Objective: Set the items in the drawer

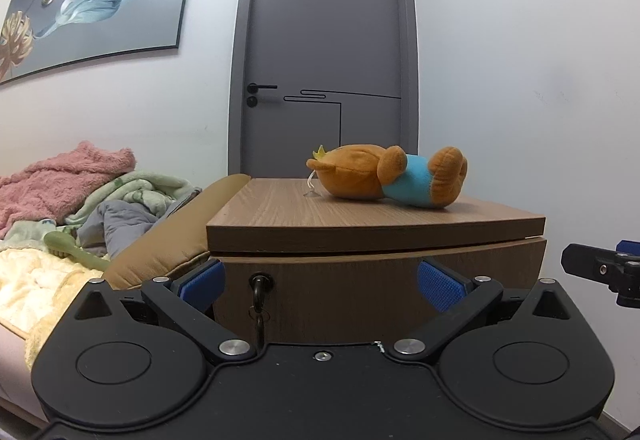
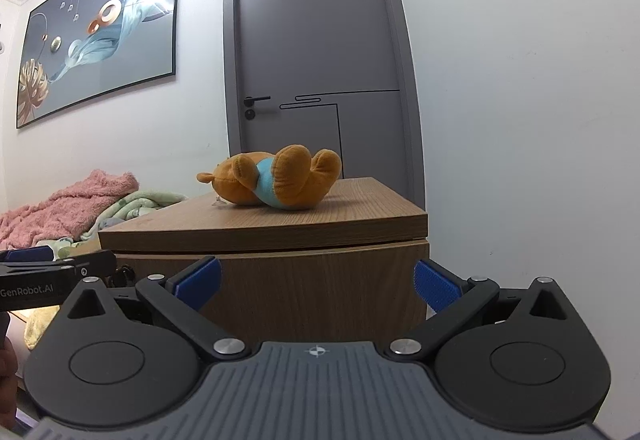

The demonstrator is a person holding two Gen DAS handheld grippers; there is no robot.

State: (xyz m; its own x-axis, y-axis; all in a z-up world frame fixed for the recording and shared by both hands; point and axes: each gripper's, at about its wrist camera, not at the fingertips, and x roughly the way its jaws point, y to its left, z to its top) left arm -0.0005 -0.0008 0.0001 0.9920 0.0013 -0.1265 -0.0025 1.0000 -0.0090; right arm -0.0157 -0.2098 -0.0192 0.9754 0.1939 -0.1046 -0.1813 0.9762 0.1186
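Both tongs (image 1: 320,286) (image 2: 316,284) spread before wooden nightstand (image 1: 360,215) bearing plush bear (image 1: 384,175), grey door (image 1: 324,39) behind.

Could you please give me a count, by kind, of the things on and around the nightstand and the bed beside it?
Plush toys: 1, the bear lying on the nightstand.
Keys: 1, in the drawer lock.
Pink blankets: 1.
Green combs: 1.
Total: 4.

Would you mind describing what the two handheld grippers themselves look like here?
Both are matte black, with two round housings and angled links on silver pivots. The left gripper has textured blue pads on its jaws and a smooth black deck; the right gripper has a ribbed grey deck with a crosshair mark. White "GenRobot.AI" lettering marks the left one's side.
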